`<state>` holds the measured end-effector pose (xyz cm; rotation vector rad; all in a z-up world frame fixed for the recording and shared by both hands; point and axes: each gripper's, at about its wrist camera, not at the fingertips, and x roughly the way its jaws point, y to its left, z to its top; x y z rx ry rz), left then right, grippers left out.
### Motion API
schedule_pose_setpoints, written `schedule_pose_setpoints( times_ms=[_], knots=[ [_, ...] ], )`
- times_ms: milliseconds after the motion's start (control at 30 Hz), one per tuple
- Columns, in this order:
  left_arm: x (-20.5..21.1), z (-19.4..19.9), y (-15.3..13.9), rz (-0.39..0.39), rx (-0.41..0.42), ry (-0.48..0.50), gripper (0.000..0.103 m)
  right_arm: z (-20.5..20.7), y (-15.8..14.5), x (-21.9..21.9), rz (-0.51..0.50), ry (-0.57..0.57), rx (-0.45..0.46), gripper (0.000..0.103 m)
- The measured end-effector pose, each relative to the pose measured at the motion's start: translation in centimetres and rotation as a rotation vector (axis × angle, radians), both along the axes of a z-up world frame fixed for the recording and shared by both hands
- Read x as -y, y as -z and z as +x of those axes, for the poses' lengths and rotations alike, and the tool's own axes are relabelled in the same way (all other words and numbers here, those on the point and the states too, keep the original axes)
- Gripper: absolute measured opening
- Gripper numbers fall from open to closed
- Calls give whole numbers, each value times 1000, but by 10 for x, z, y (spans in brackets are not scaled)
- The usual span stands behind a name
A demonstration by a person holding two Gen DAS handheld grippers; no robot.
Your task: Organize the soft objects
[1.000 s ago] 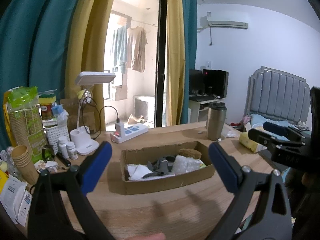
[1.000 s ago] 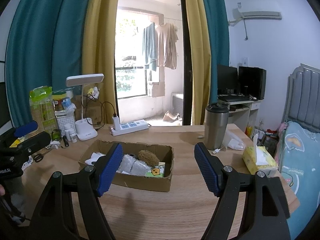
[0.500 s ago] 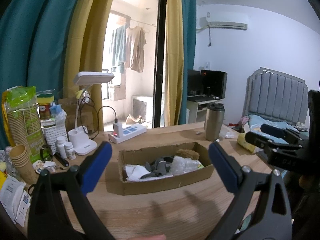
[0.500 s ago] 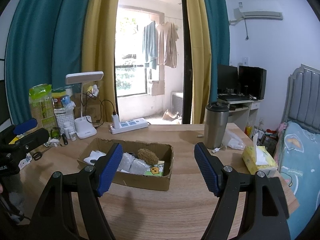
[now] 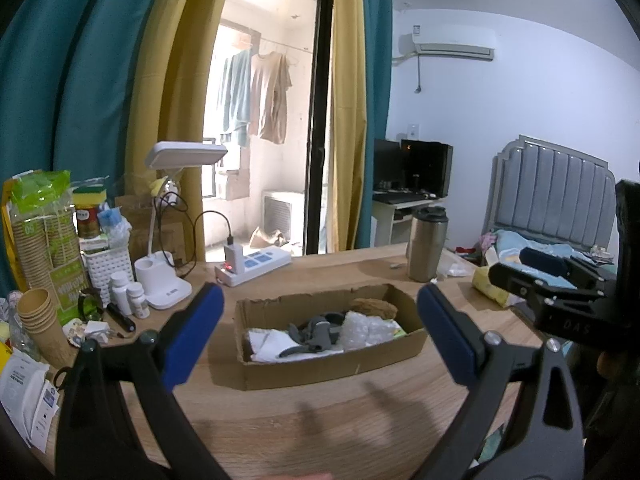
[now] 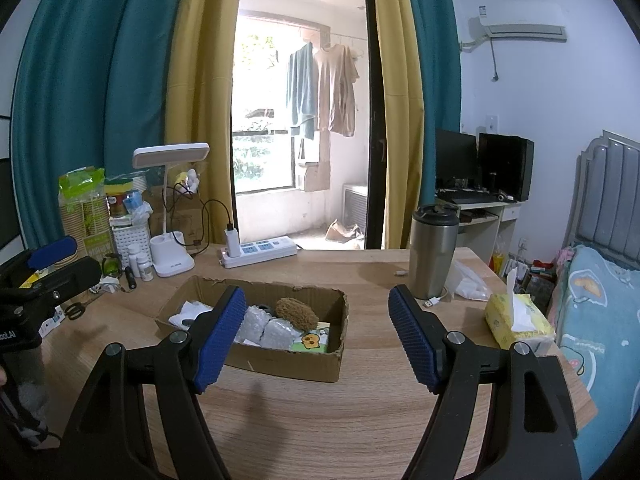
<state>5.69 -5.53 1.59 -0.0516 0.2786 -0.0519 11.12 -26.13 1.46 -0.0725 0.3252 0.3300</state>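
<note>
Left wrist camera is looking along the left gripper (image 5: 318, 328), whose blue-padded jaws are standing wide apart with nothing between them, hanging above the wooden table (image 5: 320, 420) just short of the cardboard box (image 5: 332, 364). That box is sitting in the middle of the table and is holding the soft things: a white cloth (image 5: 276, 346) at its left end, a grey glove (image 5: 316, 330) lying over it, bubble wrap (image 5: 364, 328) beside that, and a brown sponge (image 5: 374, 306) against the back wall. From the right wrist camera, the right gripper (image 6: 316, 338) is likewise hovering released and empty, its left pad overlapping the box's near side in the picture, and a yellow cartoon-printed item (image 6: 310, 340) is showing in the box's right corner. A steel tumbler (image 6: 432, 250) is standing upright to the right of the box, a yellow tissue pack (image 6: 518, 320) is lying near the table's right edge, and a white desk lamp (image 6: 172, 208) and power strip (image 6: 260, 254) are sitting behind the box.
</note>
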Motion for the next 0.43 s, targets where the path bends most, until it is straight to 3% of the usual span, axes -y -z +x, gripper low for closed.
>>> schedule_pose_setpoints(
  times_ms=[433],
  knots=[
    [5, 4, 7, -6, -16, 12, 98, 0, 0, -1, 0, -1, -1, 77]
  ],
)
